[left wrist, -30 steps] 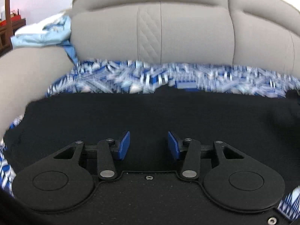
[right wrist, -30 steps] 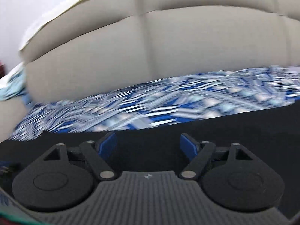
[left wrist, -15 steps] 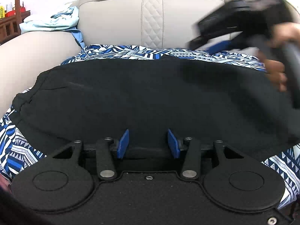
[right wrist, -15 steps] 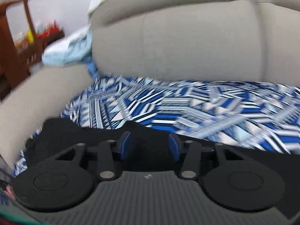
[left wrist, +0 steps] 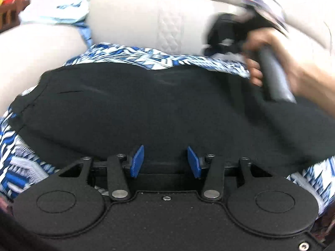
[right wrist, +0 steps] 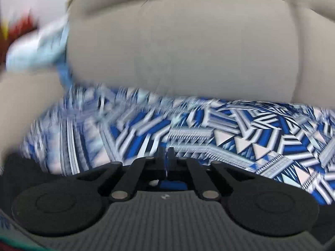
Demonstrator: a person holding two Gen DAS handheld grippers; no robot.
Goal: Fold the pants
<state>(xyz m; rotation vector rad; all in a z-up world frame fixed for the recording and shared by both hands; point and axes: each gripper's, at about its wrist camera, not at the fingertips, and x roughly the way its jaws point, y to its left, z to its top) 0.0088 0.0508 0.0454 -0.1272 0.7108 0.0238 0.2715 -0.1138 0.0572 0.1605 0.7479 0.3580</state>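
A: Half a second on, the right gripper point(right wrist: 166, 159) has drawn its fingers together; earlier they stood spread over the black pants. The left wrist view has also dropped closer to the fabric since then.

B: And what do the right gripper's jaws hold?

A: They are pressed together at the edge of the blue-and-white patterned sofa cover point(right wrist: 240, 138). Whether cloth is pinched between them cannot be told; the contact point is dark and smeared by motion.

B: Where are the pants?

A: The black pants point(left wrist: 159, 108) lie spread flat across the seat of the beige sofa point(left wrist: 129, 23), on top of the patterned cover point(left wrist: 144, 59), which shows beyond their far edge and at both sides. A stitched hem runs along the left end.

B: And the left gripper?

A: The left gripper point(left wrist: 165, 161) has its blue fingertips point(left wrist: 137, 161) spread apart, just above the near edge of the pants, gripping nothing.

B: Anything else in frame?

A: In the left wrist view, the person's right hand point(left wrist: 270, 50) grips the right gripper's grey handle over the far right part of the pants, blurred. A light blue garment point(left wrist: 62, 14) rests on the sofa's armrest at the left.
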